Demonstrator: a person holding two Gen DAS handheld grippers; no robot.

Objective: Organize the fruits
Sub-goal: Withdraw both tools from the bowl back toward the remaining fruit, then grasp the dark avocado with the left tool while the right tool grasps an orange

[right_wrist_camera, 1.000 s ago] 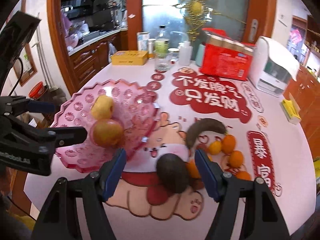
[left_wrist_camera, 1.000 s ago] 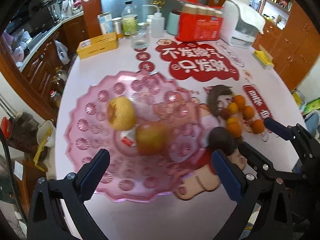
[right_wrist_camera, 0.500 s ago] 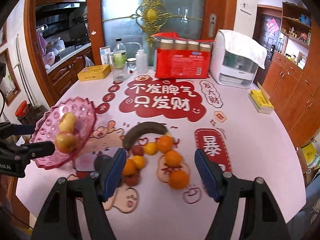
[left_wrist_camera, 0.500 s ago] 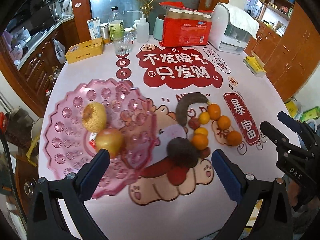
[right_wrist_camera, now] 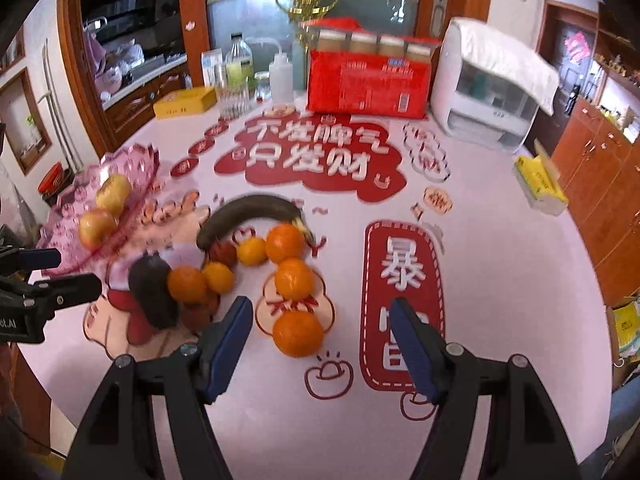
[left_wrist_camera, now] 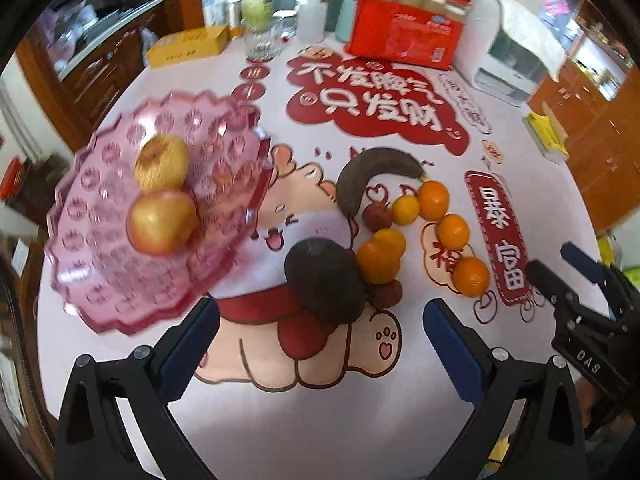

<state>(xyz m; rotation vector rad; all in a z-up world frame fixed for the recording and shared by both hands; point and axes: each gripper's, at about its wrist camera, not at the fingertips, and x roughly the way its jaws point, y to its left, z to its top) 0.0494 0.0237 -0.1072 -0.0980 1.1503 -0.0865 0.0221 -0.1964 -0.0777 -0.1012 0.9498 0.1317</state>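
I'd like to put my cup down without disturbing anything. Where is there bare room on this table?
Free: the near edge in front of both grippers, and the right side between the oranges and the yellow box. Crowded: the fruit cluster beside the pink plate, and the far edge with the bottles and the red pack.

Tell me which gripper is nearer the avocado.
Left. The left gripper hovers open just in front of the avocado; the right gripper is off to its right, over the nearest orange.
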